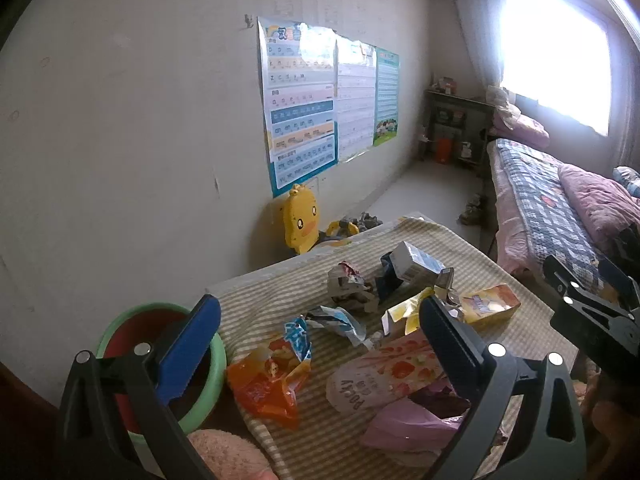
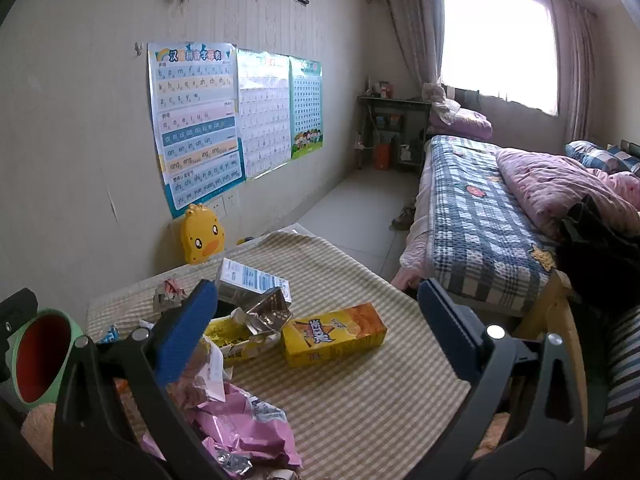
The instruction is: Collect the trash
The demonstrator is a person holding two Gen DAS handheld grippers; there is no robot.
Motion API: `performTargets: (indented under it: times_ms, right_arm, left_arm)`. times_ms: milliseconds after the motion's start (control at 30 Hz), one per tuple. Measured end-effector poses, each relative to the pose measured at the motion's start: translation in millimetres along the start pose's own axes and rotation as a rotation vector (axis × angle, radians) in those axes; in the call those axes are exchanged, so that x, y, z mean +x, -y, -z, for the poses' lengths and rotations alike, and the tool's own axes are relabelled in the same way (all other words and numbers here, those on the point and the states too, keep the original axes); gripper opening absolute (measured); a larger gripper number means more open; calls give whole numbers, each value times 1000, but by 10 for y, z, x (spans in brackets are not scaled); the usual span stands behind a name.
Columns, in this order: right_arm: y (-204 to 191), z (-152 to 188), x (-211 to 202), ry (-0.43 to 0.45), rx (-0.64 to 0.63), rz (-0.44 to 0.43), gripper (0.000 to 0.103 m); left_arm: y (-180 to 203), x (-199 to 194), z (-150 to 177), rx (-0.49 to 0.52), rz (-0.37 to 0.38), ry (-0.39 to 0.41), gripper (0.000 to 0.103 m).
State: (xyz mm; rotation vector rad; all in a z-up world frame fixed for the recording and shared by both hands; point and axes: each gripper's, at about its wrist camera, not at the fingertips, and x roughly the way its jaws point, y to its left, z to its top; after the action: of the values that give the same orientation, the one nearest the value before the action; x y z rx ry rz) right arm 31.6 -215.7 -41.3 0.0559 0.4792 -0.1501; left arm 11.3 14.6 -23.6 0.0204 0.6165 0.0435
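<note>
Lying crumpled, wrappers (image 1: 276, 376) and seemingly torn cartons (image 2: 334, 334) crowd tablecloth (image 2: 360, 400).

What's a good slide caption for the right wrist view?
Open right claw hovers over snack wrappers and a yellow box on a striped tablecloth, green bin at left.

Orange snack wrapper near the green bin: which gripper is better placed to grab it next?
Left, probably. The orange snack wrapper lies between the left gripper's open fingers, beside the green bin. The right gripper is open over the yellow box, farther away.
</note>
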Motion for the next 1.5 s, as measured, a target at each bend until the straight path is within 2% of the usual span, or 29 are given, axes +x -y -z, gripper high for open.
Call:
performTargets:
  times_ms: [833, 1500]
  right_arm:
    - [-59, 50, 76, -34, -15, -17, 99]
    - [-79, 30, 69, -46, -1, -29, 99]
  left_arm:
    - [-91, 121, 53, -13, -18, -29, 95]
    - [-140, 135, 88, -19, -23, -22, 95]
